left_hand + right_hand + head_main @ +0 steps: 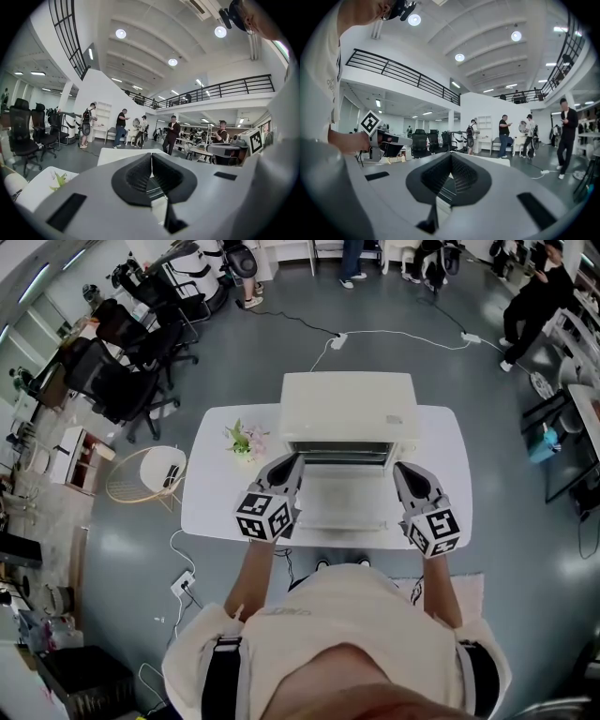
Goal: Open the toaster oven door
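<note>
The cream toaster oven [349,409] sits at the back middle of the white table [216,493], its door [342,501] apparently folded down flat toward the person, though glare washes it out and the inside is only a dark slit. The left gripper [294,461] rests by the door's left corner and the right gripper [401,469] by its right corner; from above I can't tell if either touches it. In the left gripper view the left gripper's [151,157] tips are pressed together on nothing, and the right gripper [451,155] is the same. A small potted plant [246,439] stands left of the oven, mostly cut off behind the left gripper's body
</note>
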The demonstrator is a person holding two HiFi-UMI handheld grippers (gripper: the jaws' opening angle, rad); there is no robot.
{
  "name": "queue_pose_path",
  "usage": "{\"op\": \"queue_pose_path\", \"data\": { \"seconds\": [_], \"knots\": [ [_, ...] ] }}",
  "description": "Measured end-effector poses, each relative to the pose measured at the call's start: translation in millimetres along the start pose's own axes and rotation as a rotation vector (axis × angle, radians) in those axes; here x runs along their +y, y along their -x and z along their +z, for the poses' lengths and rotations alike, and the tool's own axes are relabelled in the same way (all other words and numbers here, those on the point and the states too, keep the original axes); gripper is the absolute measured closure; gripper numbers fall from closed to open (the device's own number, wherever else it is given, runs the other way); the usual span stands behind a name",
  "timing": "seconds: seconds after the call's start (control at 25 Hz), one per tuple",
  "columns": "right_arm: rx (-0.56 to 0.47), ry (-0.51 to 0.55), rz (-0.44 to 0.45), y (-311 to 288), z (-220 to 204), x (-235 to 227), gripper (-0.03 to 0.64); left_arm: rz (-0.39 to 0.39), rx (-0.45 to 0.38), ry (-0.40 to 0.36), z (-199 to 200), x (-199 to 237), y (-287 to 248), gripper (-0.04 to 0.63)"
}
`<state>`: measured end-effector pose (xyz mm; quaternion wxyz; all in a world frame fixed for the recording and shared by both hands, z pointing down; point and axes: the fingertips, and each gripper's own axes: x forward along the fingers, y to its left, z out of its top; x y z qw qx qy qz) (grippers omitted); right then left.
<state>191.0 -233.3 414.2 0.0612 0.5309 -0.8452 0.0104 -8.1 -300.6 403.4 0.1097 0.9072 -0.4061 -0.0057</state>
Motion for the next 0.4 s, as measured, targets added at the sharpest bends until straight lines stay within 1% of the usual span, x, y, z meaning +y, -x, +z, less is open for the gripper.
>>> {"op": "queue_pose_path", "data": {
  "seconds": [0.4],
  "knots": [
    [0.025, -0.023, -0.024, -3, -16, -4, 0.611, -0.016, 0.016, 0.001, -6, 4, -13, 0.575]
  ]
}}
